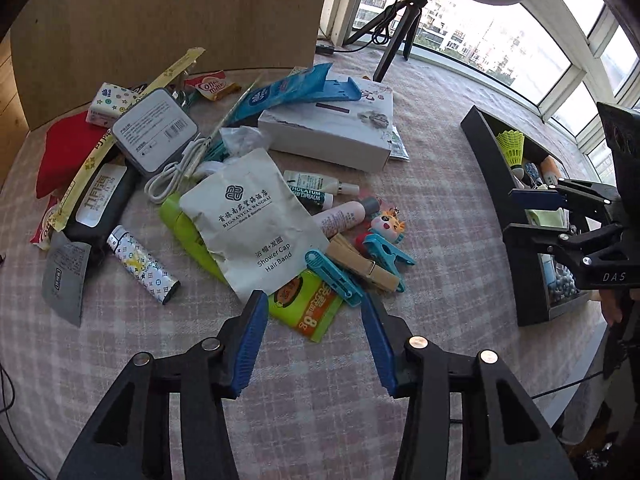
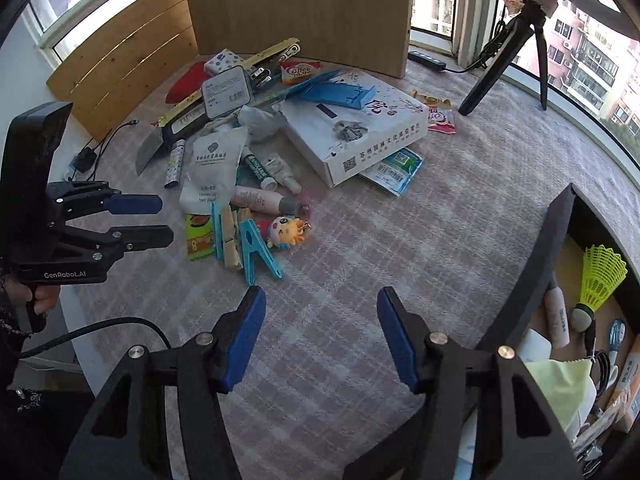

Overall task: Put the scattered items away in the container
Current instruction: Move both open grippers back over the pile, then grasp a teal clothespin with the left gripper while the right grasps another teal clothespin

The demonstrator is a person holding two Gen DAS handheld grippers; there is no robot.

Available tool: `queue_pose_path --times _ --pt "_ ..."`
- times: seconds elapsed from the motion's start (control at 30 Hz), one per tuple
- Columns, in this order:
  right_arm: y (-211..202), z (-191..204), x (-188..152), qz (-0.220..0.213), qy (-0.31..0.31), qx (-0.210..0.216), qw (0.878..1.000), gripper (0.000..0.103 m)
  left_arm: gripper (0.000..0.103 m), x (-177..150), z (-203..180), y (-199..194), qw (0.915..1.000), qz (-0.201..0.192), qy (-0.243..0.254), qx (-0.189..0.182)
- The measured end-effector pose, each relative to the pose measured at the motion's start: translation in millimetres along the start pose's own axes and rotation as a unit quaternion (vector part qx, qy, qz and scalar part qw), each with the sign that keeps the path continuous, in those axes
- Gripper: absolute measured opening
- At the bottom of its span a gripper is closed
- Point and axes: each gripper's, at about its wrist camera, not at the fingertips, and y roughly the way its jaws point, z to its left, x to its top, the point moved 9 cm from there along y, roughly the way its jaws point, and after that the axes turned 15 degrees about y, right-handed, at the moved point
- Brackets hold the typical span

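A pile of small items lies on the checked tablecloth: a shower-cap pouch, a green sachet, blue pegs, a wooden peg, a cartoon keyring, tubes and a white box. My left gripper is open and empty, just above the green sachet and the nearest blue peg. The black container on the right holds a yellow shuttlecock, a cloth and other items. My right gripper is open and empty over bare tablecloth between the pile and the container.
A cardboard panel stands behind the pile. A ring-light tripod stands at the back by the window. A power bank, a cable, a red pouch and sachets lie at the pile's left. The table edge runs close on the near side.
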Motion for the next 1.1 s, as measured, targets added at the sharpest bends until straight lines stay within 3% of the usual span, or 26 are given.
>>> queue_pose_path --times 0.13,0.4,0.7,0.8,0.9,1.1 --pt "28.3 27.1 -5.4 0.026 -0.04 -0.001 0.999 0.048 0.041 -2.5 -8.7 4.9 0.9999 -0.001 -0.003 -0.016" --pt "60.2 40.8 -9.1 0.052 -0.076 -0.018 0.996 0.044 0.038 2.4 -12.0 15.4 0.9995 0.006 -0.003 -0.032" --pt "72.6 42.2 -8.5 0.057 -0.107 -0.042 0.992 0.043 0.037 6.0 -22.5 35.2 0.9989 0.026 0.014 -0.035" --pt "71.3 38.6 -6.0 0.052 -0.108 -0.047 0.992 0.034 0.037 6.4 -23.2 40.4 0.9987 0.032 0.016 -0.035" --pt "68.2 32.7 -3.3 0.06 -0.094 -0.036 0.993 0.03 0.03 5.5 -20.5 45.6 0.9986 0.041 0.022 -0.024" --pt "62.1 26.5 -3.8 0.07 -0.087 -0.029 0.993 0.03 0.029 12.2 -17.7 47.4 0.9988 0.035 0.023 -0.027"
